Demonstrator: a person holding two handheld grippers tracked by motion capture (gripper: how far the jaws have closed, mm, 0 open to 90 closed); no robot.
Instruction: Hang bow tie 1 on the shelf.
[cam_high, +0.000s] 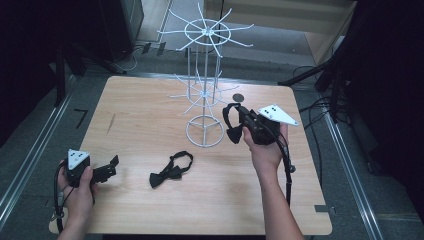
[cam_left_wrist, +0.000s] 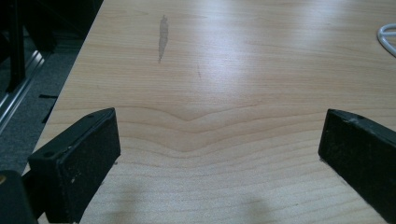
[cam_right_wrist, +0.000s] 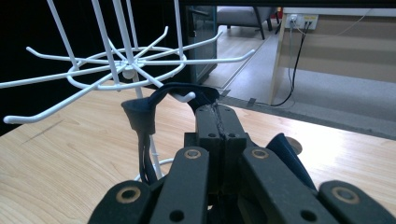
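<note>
Progress looks about halfway, as I judge it, with hanging bow ties on the rack as my guess at the job. I have the right gripper (cam_high: 239, 121) raised beside the white wire display rack with hooked arms (cam_high: 205, 75), its jaws pressed together on the strap of a black fabric bow tie (cam_right_wrist: 144, 116). In the right gripper view the strap's loop sits right at the tip of one lower-tier hook; whether it is over the hook yet I cannot tell. A second black bow tie (cam_high: 171, 170) lies flat on the light wooden table (cam_high: 150, 115), near the rack's ring base, waiting. My left gripper (cam_high: 111, 167) rests low at the near left corner, jaws wide apart, holding nothing.
</note>
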